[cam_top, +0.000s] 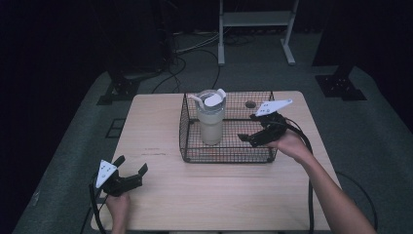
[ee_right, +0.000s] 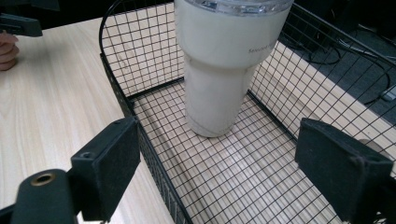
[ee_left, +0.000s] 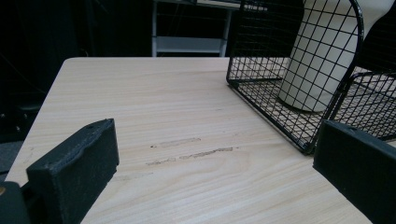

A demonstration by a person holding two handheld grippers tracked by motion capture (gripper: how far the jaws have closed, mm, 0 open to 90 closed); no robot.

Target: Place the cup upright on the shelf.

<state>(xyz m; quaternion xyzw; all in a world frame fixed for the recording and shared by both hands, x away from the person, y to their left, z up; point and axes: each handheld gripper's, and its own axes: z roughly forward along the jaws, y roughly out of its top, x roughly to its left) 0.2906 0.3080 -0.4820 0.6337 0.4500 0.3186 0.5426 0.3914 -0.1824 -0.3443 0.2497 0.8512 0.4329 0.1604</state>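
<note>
A cream tumbler [cam_top: 211, 118] with a clear lid and handle stands upright in the left part of a black wire basket [cam_top: 184, 141] on the table. My right gripper [cam_top: 252, 128] is open, hovering over the basket's right half, jaws pointing at the tumbler [ee_right: 219, 60] with a gap between. In the right gripper view its jaws straddle the basket's near wall [ee_right: 154, 163]. My left gripper [cam_top: 131, 166] is open near the table's front left corner, with nothing between its jaws. The left gripper view shows the basket [ee_left: 261, 88] and tumbler [ee_left: 322, 60] ahead to the right.
The light wooden table [cam_top: 160, 126] has faint scuff marks [ee_left: 187, 154] left of the basket. A round hole [cam_top: 250, 104] sits in the tabletop behind the basket. Beyond the table are a white frame stand [cam_top: 253, 24], cables on the floor [cam_top: 195, 53] and dark stands.
</note>
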